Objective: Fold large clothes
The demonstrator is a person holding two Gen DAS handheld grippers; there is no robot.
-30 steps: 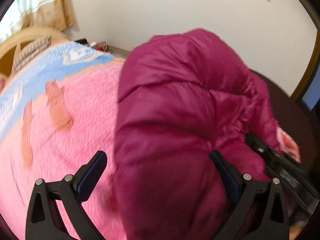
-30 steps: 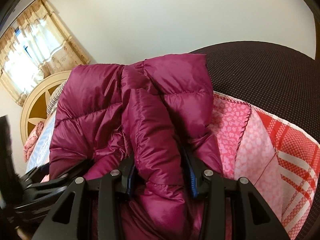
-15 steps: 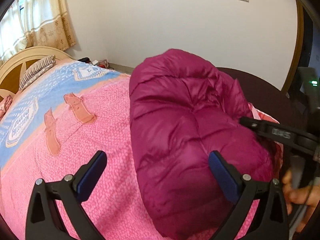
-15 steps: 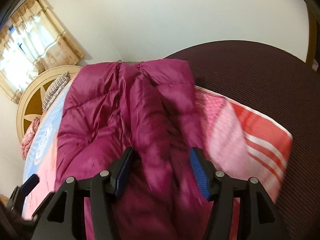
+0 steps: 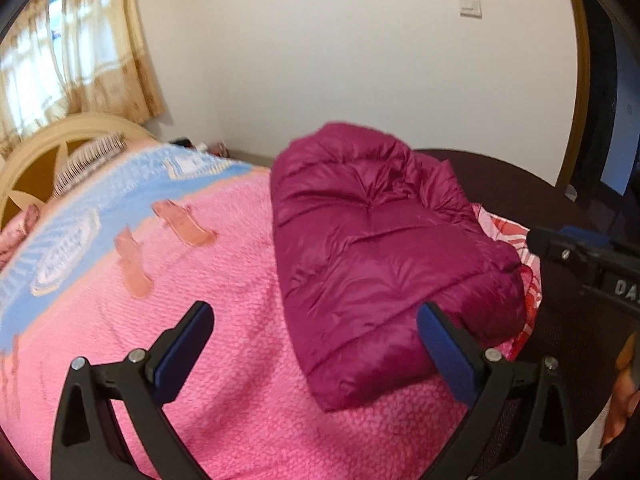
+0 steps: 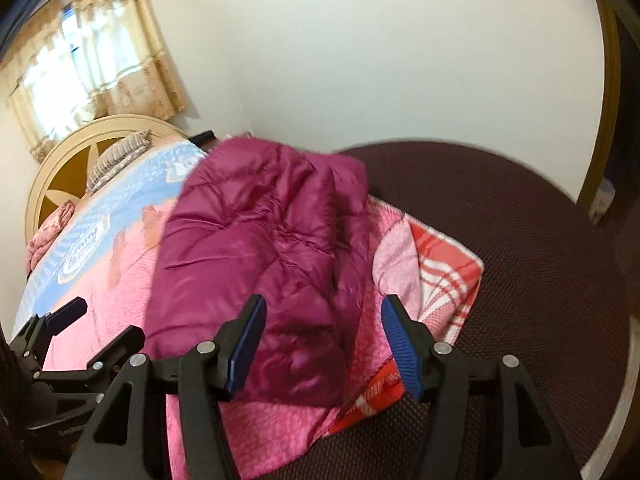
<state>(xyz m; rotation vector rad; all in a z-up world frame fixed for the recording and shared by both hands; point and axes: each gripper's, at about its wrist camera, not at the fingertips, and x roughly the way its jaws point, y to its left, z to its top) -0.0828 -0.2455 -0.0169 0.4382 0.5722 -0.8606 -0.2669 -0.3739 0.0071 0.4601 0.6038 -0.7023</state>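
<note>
I see magenta puffer jacket (image 5: 384, 256) folded on pink blanket (image 5: 240, 320) (bed). Left gripper (image 5: 316, 344) spread wide, right gripper (image 6: 324, 344) spread too, both holding nothing.

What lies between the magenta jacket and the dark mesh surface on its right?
A red-checked cloth lies between the jacket and dark mesh, clearest in the right wrist view.
</note>
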